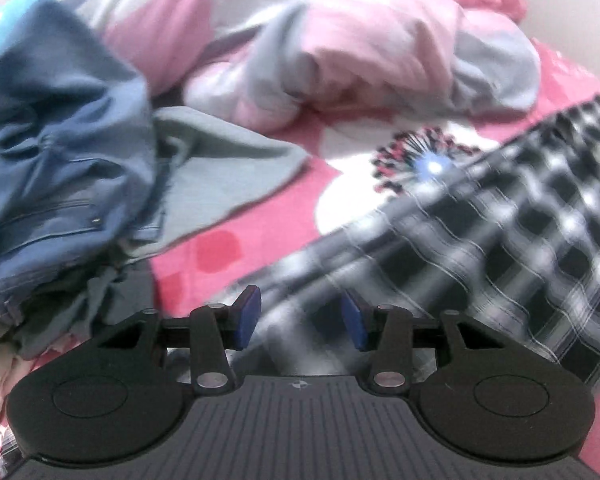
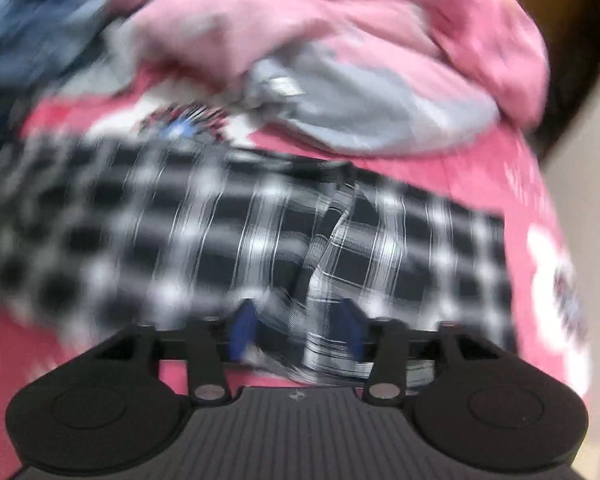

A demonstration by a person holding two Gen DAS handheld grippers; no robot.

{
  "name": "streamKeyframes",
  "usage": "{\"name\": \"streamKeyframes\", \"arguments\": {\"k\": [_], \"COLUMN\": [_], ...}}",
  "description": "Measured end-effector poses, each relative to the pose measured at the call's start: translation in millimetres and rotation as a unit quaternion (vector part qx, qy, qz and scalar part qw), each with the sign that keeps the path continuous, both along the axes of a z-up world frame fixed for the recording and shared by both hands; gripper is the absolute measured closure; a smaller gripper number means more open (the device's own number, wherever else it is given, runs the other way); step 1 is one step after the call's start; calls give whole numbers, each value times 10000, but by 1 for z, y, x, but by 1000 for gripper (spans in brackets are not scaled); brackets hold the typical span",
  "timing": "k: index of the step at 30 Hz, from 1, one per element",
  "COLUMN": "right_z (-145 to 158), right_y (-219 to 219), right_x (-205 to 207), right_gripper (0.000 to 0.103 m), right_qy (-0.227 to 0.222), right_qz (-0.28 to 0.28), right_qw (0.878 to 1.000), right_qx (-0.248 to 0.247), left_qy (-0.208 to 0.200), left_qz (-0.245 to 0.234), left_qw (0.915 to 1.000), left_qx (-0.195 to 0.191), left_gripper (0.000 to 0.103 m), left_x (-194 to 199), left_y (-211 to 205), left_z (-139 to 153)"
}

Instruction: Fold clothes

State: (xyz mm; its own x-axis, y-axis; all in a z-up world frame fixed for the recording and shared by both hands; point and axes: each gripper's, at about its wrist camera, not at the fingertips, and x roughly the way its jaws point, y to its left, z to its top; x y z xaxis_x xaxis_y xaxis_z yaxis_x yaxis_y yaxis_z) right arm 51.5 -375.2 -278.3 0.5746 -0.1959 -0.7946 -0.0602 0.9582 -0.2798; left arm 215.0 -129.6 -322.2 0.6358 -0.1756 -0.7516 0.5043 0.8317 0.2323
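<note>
Checked shirt (image 2: 260,240) spread across the frame's middle, mid-fold.
Left gripper (image 1: 300,320) and right gripper (image 2: 300,332) both hover part-open, holding nothing; next comes pinching an edge, likely.

Black-and-white checked garment (image 2: 228,224) lies spread flat across the pink floral bedsheet (image 2: 480,176).

no readable text, labels, brands or numbers anywhere.
</note>
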Motion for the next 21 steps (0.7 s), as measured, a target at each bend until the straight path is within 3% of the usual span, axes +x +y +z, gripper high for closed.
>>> {"name": "streamKeyframes", "arguments": {"k": [2,6,10,14,21], "right_z": [-14,-41,-44,-10,30], "right_y": [4,-8,-38,-78,-181], "right_x": [-4,5,19,26,67], "right_gripper": [47,52,93,95,95], "right_qy": [33,164,350,-89,-706], "right_qz": [333,521,296,-226,-1075], "right_qw": [9985,9972,9989,9983,9897], "right_qx": [-430,-506,131,523,637], "left_qy": [52,112,90,65,-95], "left_qz": [-3,7,5,-13,-19], "left_qw": [9999,9996,9993,9989,9983], "left_qx": [121,260,370,466,574], "left_gripper": [58,58,58,58,58], "left_x": [-1,-2,-1,3,12], "left_y": [-9,-22,-31,-41,-63], "left_z": [-8,-15,-14,-14,-19]}}
